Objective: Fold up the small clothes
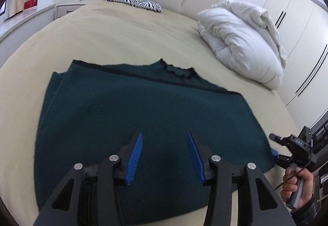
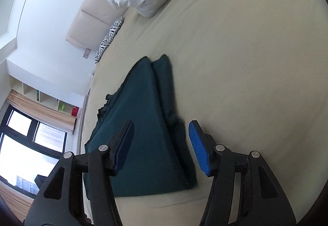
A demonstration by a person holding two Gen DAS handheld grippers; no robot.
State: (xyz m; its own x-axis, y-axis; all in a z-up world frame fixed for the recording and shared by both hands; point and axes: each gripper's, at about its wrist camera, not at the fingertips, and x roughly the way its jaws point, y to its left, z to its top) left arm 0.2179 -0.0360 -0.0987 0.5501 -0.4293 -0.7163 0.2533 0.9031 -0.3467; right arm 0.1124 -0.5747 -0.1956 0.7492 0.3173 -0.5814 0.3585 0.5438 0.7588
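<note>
**Fingers spread on both grippers, sweater lying free mid-fold**

Fingers (image 1: 135, 156) of the left gripper (image 1: 165, 157) stand apart with nothing between the blue pads; they hang over the near half of the dark green sweater (image 1: 143, 119), not touching it as far as I can tell. Right gripper (image 2: 162, 146) is likewise parted, pads clear of cloth, sweater edge showing in the gap below them.

Sweater lies flat on the beige bed sheet (image 1: 123, 37), collar toward 12 o'clock in the left wrist view, one side already turned in along the 9 o'clock edge. Right wrist view shows a layered fold line running toward 12 o'clock.

Step, judged: between folds, a side fold looks laid down and released. Next move likely calls for pinching the hem or the near corners with both grippers and carrying them toward the collar, keeping layers aligned.

Pose: left gripper pitched down over the hem. Right gripper sits at 3 o'clock of the sweater in the left view, a hand (image 1: 297, 187) on its handle, and its own view looks strongly rolled.

White duvet (image 1: 242, 41) at 1 o'clock, well apart.
</note>
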